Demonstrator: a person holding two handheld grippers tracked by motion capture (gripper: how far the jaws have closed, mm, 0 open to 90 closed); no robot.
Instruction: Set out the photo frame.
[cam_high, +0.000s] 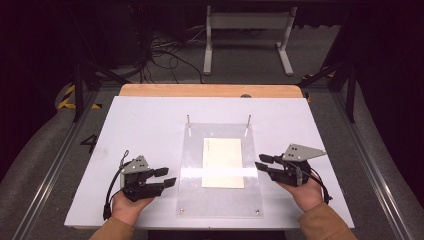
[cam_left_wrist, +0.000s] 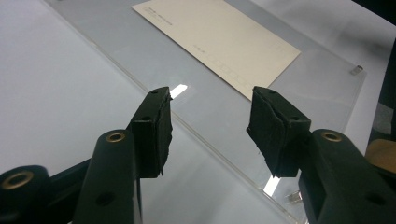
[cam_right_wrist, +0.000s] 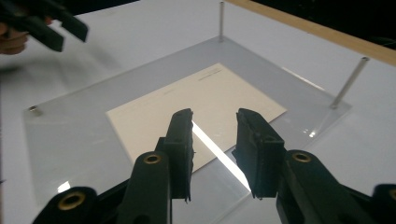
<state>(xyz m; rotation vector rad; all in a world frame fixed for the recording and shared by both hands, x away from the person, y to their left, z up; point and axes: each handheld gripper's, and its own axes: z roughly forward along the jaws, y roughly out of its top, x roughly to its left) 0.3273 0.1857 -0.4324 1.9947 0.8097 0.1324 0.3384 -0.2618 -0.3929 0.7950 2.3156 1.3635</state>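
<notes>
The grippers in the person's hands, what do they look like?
Both are black, each with two chunky jaws ending in rough black pads. The left gripper and the right gripper each carry a grey three-cornered plate dotted with small holes, and a black cable trails behind. Up close, brass-coloured rings sit in the jaw arms. The person wears tan-brown sleeves.
</notes>
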